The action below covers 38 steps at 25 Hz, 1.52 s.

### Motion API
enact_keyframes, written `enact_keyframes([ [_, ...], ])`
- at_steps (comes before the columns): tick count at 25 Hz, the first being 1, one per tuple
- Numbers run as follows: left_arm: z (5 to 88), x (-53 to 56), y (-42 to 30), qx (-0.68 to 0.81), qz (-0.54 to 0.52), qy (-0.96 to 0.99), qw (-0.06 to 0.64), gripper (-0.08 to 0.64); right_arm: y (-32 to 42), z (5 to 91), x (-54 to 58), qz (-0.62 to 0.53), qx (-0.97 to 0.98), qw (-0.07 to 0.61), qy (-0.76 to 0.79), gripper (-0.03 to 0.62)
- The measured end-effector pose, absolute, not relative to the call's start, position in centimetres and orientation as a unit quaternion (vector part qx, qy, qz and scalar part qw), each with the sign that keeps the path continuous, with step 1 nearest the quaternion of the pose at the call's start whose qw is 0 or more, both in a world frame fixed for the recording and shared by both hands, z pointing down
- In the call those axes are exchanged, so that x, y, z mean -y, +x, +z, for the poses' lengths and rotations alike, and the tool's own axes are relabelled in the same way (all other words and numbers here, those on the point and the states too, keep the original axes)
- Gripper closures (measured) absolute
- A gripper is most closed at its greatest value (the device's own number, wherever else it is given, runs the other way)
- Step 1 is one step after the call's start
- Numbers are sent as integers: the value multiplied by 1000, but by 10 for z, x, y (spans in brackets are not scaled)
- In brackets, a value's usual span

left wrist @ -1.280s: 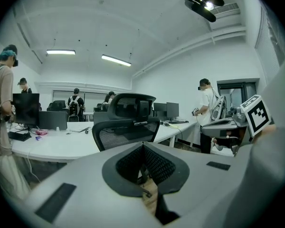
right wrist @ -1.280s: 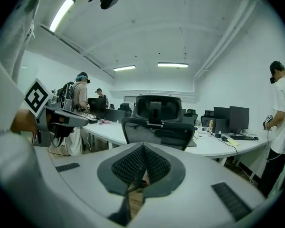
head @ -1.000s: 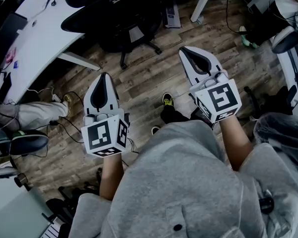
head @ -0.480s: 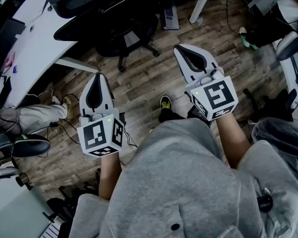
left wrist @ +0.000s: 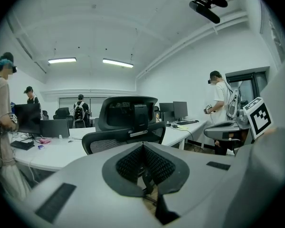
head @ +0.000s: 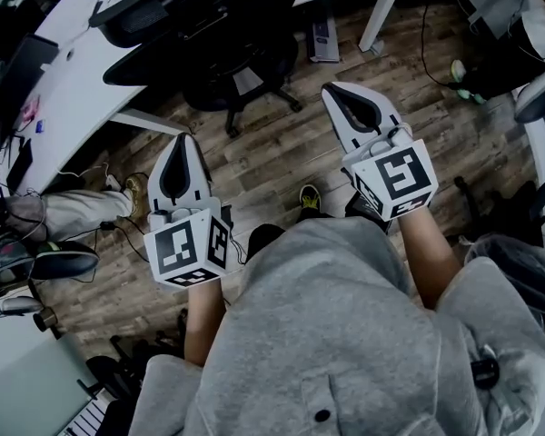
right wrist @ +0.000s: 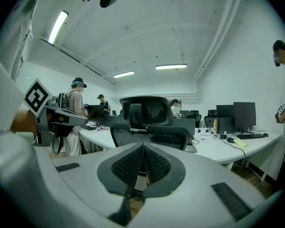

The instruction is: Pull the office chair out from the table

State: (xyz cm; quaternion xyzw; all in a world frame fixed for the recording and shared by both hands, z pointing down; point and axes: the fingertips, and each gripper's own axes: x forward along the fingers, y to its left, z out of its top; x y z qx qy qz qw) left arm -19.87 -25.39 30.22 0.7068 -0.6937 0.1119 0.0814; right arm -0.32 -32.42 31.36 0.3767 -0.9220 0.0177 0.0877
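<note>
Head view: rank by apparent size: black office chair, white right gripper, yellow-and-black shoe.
1. black office chair
2. white right gripper, inflated by nearness to the camera
3. yellow-and-black shoe

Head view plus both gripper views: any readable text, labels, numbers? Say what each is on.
No readable text anywhere.
On the left gripper and right gripper: black-and-white square marker patterns only, no words.
Small items on the white desk: too small to read.

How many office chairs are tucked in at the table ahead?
1: the black office chair, pushed in at the white table, top centre of the head view. Others along it may be out of frame.
</note>
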Motion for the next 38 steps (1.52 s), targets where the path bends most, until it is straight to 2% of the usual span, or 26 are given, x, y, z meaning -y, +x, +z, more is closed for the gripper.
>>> enact_keyframes([
  [17, 299, 270, -198, 703, 113, 699, 66, 549, 10, 311, 349, 4, 921, 82, 382, 564],
  [38, 307, 344, -251, 718, 120, 682, 69, 549, -20, 305, 430, -30, 922, 98, 372, 563],
])
